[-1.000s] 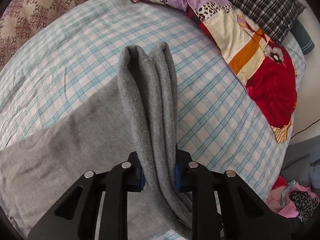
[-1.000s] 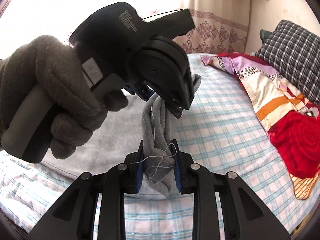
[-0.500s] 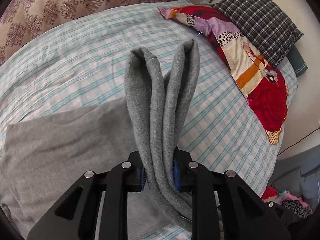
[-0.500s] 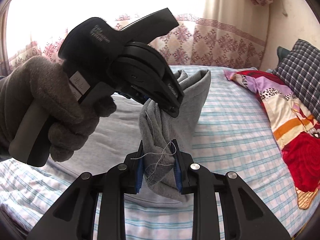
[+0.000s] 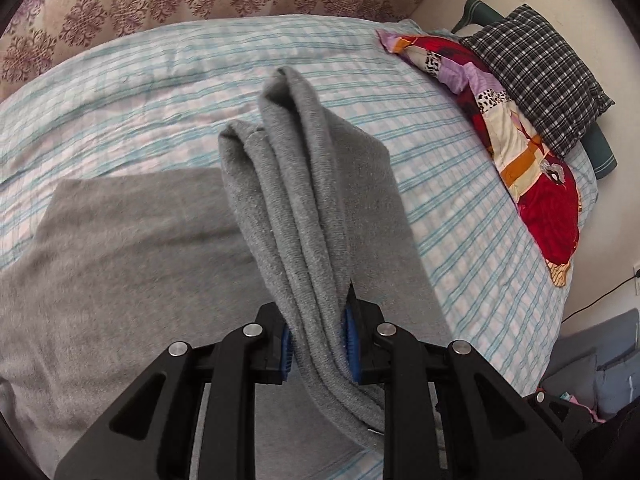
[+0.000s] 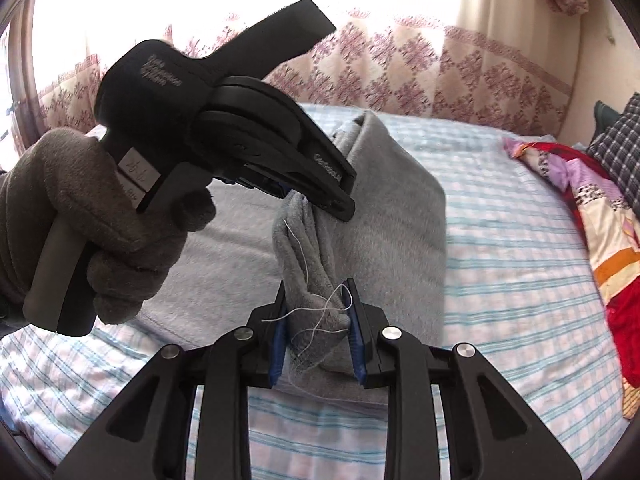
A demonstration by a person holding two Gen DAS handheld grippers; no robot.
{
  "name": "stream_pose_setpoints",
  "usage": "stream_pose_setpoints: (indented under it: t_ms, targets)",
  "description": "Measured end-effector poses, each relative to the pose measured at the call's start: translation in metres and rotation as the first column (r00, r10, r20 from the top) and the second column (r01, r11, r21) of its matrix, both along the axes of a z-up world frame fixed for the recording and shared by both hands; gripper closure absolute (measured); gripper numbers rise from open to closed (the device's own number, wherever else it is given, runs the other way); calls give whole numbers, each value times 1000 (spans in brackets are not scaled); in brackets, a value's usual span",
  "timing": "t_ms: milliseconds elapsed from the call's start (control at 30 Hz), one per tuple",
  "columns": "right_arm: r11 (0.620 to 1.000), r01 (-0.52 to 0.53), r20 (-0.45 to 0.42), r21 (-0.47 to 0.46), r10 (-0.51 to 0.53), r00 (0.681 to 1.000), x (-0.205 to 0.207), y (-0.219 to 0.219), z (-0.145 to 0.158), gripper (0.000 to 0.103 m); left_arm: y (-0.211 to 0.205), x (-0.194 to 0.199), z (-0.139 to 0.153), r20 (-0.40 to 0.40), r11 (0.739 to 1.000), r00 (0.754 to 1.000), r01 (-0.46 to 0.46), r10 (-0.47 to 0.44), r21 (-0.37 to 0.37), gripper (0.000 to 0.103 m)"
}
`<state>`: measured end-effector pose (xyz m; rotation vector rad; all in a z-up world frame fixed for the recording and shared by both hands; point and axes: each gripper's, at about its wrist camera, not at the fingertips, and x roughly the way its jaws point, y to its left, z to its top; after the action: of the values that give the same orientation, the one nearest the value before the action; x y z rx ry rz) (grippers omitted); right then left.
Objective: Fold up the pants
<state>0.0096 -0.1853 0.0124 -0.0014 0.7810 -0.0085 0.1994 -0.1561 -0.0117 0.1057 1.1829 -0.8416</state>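
Grey pants (image 5: 120,264) lie on a bed with a blue plaid sheet (image 5: 160,80). My left gripper (image 5: 318,342) is shut on a bunched edge of the pants and holds it lifted above the flat part. My right gripper (image 6: 316,324) is shut on another bunched bit of the pants (image 6: 396,220), with loose white threads hanging over it. In the right wrist view the left gripper (image 6: 316,196), held by a grey gloved hand (image 6: 80,208), pinches the same fold just beyond my right fingers. The lifted cloth doubles over the flat part.
A colourful quilt (image 5: 532,160) and a dark plaid pillow (image 5: 540,76) lie along the right side of the bed. A patterned curtain (image 6: 440,76) hangs behind the bed. Clothes are piled on the floor at the lower right (image 5: 592,380).
Both grippers have carried the held end of the pants over the flat part, so more grey cloth now lies doubled beneath them. Both stay shut on the cloth.
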Motion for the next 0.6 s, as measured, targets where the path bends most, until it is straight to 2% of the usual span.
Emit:
stream_pose_setpoints:
  t_ms: [33, 100, 133, 167, 200, 267, 367, 467, 600]
  targets:
    - [1000, -1, -16, 14, 1, 1000, 2, 2, -3, 70, 4, 2, -4, -3, 1000, 1000, -7, 7, 0, 82]
    - [999, -4, -35, 43, 5, 999, 3, 2, -6, 70, 14, 5, -13, -10, 1000, 1000, -17, 17, -2, 82]
    - [998, -6, -45, 61, 9, 999, 3, 3, -7, 65, 19, 7, -16, -13, 1000, 1000, -22, 22, -4, 82]
    - [997, -5, -53, 81, 9, 999, 2, 2, -8, 54, 23, 8, -20, -15, 1000, 999, -29, 29, -4, 82]
    - [994, -3, -58, 112, 9, 998, 0, -2, -9, 52, 27, 10, -23, -17, 999, 999, -35, 35, -3, 82]
    - [990, -5, -60, 143, 14, 998, -7, -6, -9, 51, 36, 13, -31, -28, 999, 999, -47, 47, 2, 82]
    - [991, 19, -58, 131, -12, 998, -21, -15, -8, 51, 47, 18, -43, -47, 998, 997, -65, 66, 13, 82]
    - [985, 97, -82, 143, -86, 993, -31, -37, -12, 51, 53, 18, -49, -54, 998, 996, -69, 68, -9, 79]
    - [966, 213, -121, 144, -197, 973, -37, -67, -20, 51, 54, 13, -50, -22, 998, 998, -63, 62, -10, 79]
